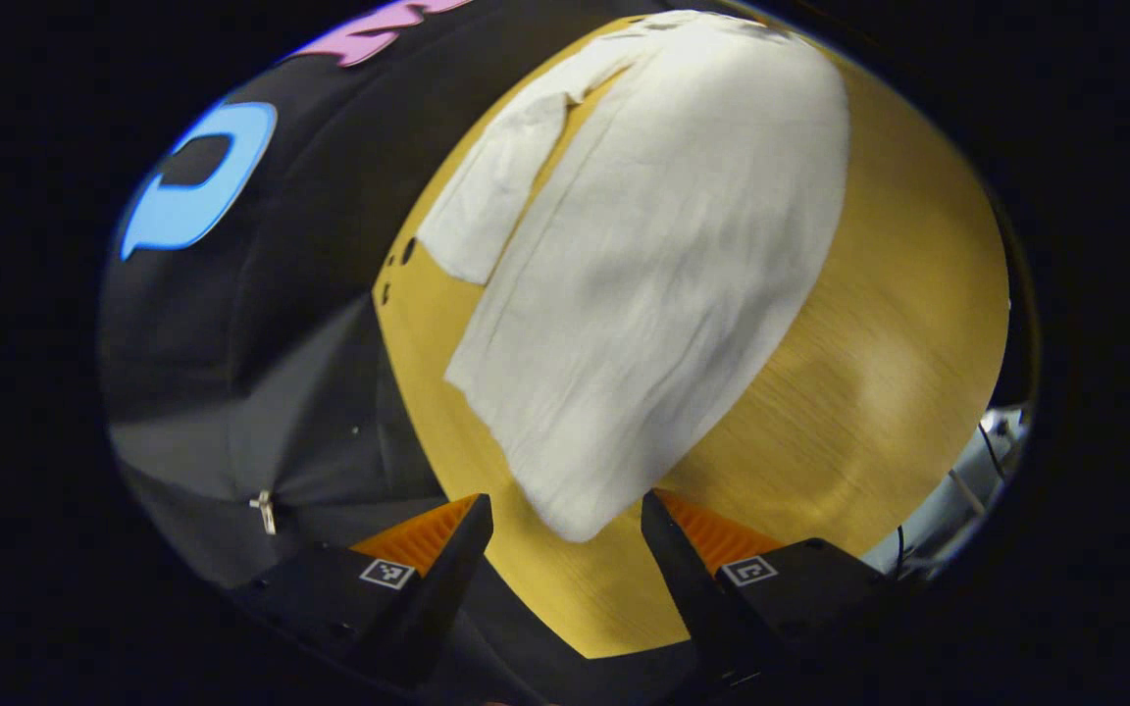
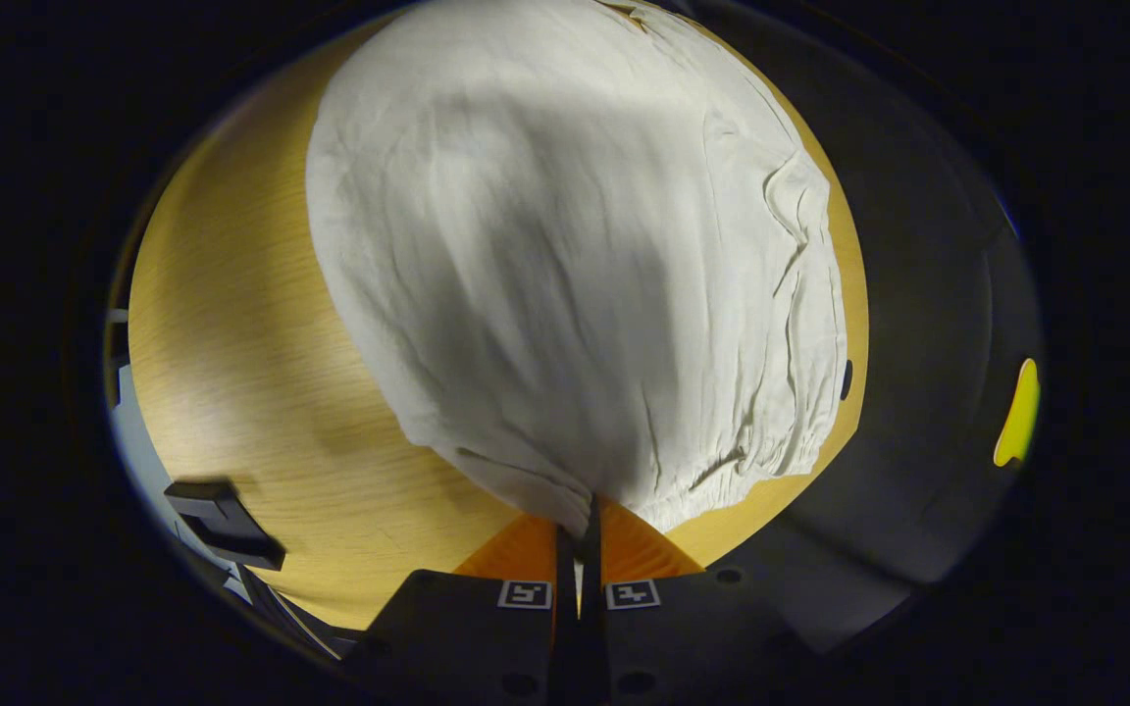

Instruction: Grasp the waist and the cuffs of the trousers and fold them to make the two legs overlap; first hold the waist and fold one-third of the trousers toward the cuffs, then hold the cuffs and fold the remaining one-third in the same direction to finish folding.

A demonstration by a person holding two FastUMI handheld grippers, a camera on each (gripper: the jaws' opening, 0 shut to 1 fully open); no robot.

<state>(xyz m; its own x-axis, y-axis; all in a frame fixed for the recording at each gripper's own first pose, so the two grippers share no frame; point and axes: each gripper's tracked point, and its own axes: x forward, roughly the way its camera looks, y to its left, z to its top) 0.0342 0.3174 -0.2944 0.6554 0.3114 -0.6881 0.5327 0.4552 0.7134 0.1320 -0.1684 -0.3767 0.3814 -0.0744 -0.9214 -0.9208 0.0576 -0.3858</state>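
Observation:
White trousers [image 1: 663,265] lie on the wooden table [image 1: 879,373], one leg over the other, with part of the lower leg [image 1: 487,186] sticking out to the left. In the left gripper view the cuff end [image 1: 575,500] lies just ahead of my left gripper [image 1: 567,515], which is open, its fingers on either side of the cuff's tip. In the right gripper view the gathered waist [image 2: 624,471] of the trousers [image 2: 565,245] reaches down to my right gripper [image 2: 580,520], whose fingers are pressed together on the waist's edge.
The table's edge [image 1: 398,324] meets the black cloth wall on the left of the left gripper view. A dark bracket [image 2: 222,525] stands off the table's edge at the lower left of the right gripper view. Small holes [image 1: 408,250] mark the tabletop near the cuffs.

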